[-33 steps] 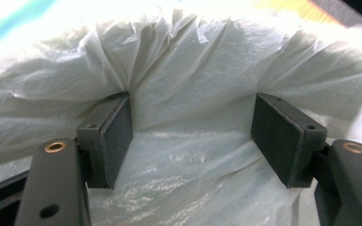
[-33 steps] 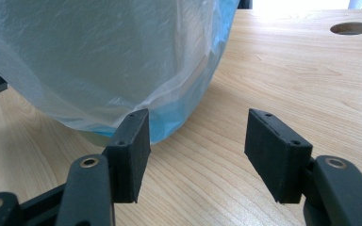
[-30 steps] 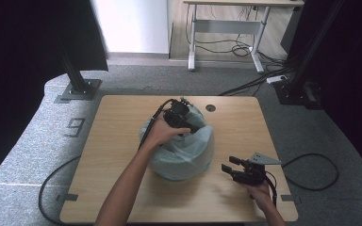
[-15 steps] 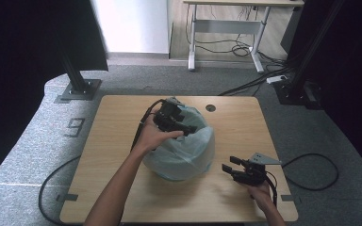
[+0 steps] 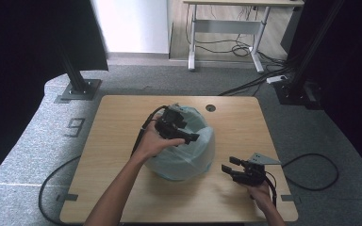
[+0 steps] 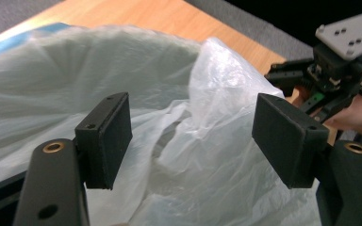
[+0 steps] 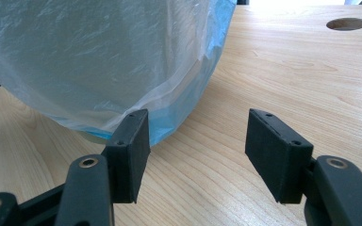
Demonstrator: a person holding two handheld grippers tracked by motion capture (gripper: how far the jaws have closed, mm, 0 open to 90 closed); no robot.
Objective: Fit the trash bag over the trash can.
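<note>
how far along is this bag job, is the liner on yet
Looks partly done: the thin plastic bag already drapes over a blue round container. In hand: the left gripper hovers with open jaws over loose film at the top. The right gripper waits open beside it. Whether the rim is tucked can't be told.

Lab-like recording space, wooden table [image 5: 122, 188], black curtains [image 5: 23, 56], floor cables [image 5: 245, 47], metal stand [image 5: 78, 87]

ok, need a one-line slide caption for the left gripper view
Left gripper, jaws open, poised over crumpled translucent plastic bag; right gripper beyond on the wooden table.
</note>
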